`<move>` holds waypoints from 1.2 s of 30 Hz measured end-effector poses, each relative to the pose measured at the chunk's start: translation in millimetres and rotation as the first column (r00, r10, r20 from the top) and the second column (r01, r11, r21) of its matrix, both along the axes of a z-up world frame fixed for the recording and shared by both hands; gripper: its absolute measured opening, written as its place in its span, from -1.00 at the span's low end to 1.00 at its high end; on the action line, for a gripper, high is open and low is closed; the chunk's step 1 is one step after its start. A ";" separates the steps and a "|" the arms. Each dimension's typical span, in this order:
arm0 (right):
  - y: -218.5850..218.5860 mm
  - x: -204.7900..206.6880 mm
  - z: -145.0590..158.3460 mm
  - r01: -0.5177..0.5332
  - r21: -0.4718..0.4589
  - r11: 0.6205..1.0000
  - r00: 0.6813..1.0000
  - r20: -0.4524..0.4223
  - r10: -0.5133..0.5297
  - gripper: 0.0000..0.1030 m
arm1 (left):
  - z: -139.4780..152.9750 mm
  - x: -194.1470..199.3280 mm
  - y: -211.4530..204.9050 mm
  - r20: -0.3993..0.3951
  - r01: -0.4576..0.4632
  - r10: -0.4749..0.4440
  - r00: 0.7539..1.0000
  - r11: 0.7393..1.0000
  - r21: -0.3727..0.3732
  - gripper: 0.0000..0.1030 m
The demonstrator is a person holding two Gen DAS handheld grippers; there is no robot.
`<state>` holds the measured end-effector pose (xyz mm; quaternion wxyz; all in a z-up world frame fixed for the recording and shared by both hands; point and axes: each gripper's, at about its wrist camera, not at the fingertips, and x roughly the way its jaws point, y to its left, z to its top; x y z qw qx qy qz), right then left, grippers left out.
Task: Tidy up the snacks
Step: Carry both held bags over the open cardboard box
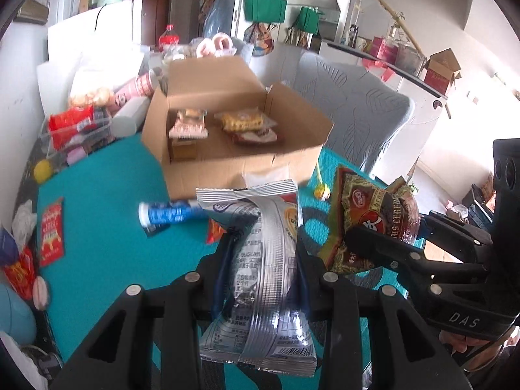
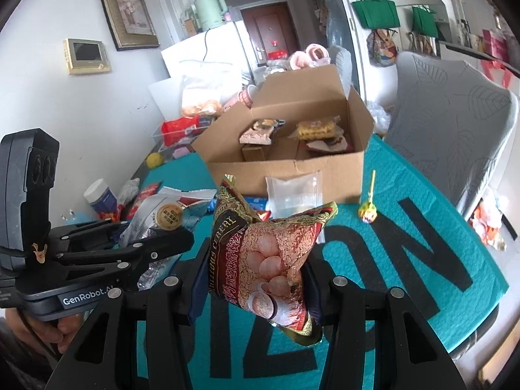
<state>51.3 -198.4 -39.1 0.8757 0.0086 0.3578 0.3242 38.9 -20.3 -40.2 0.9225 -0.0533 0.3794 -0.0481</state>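
My left gripper [image 1: 265, 260] is shut on a silver snack packet [image 1: 263, 273] and holds it above the teal mat, in front of the open cardboard box [image 1: 247, 169]. My right gripper [image 2: 256, 269] is shut on a red-and-gold cereal packet [image 2: 266, 260], also raised before the box [image 2: 292, 172]. Each gripper shows in the other's view: the right one [image 1: 373, 243] with its packet [image 1: 367, 214], the left one [image 2: 156, 240] with its silver packet [image 2: 156, 217]. The box holds several snack packets [image 1: 247, 123].
Loose snacks lie on the teal mat [image 1: 104, 195]: a blue-white tube [image 1: 165, 216], a red sachet [image 1: 51, 230], a lollipop [image 2: 367, 209], a clear bag [image 2: 292, 195]. A clutter of packets and a clear bin [image 1: 74, 126] stands at back left. A grey chair [image 1: 351, 110] is behind the box.
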 end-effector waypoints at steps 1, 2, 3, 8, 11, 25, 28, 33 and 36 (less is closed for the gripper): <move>1.1 0.8 4.8 -0.003 0.002 1.000 1.000 0.014 0.003 -0.06 | 7.3 1.8 -0.2 0.021 0.002 -0.002 1.000 1.000 0.009 -0.33; 1.9 2.2 9.8 -0.005 0.003 1.000 1.000 0.026 0.005 -0.06 | 12.8 3.5 0.0 0.038 0.003 -0.003 0.999 1.000 0.013 -0.33; 2.6 3.8 15.2 -0.006 0.005 1.000 0.999 0.038 0.006 -0.06 | 18.6 6.0 0.6 0.054 0.003 -0.004 0.999 1.000 0.017 -0.33; 6.1 12.8 40.4 -0.008 0.017 1.000 0.994 0.107 0.006 -0.06 | 38.9 17.6 2.7 0.117 -0.005 0.004 0.993 1.000 0.005 -0.33; 8.0 22.5 52.0 -0.005 0.024 1.000 0.991 0.133 0.002 -0.06 | 48.4 27.8 4.1 0.148 -0.008 0.007 0.989 1.000 0.005 -0.33; 17.0 97.3 89.2 0.051 0.036 0.998 0.970 0.237 -0.058 -0.06 | 77.8 104.3 22.6 0.272 -0.038 0.044 0.961 0.999 -0.026 -0.33; 20.0 117.8 94.0 0.057 0.041 0.998 0.965 0.254 -0.065 -0.06 | 80.1 125.5 25.2 0.279 -0.028 0.036 0.960 0.999 -0.033 -0.33; 29.4 154.7 96.5 0.063 0.045 0.997 0.963 0.260 -0.073 -0.06 | 81.2 161.1 33.2 0.287 -0.020 0.037 0.957 0.998 -0.062 -0.33; 36.0 176.0 94.0 0.065 0.043 0.997 0.965 0.253 -0.073 -0.06 | 77.8 178.9 38.5 0.294 -0.035 0.054 0.954 0.997 -0.069 -0.33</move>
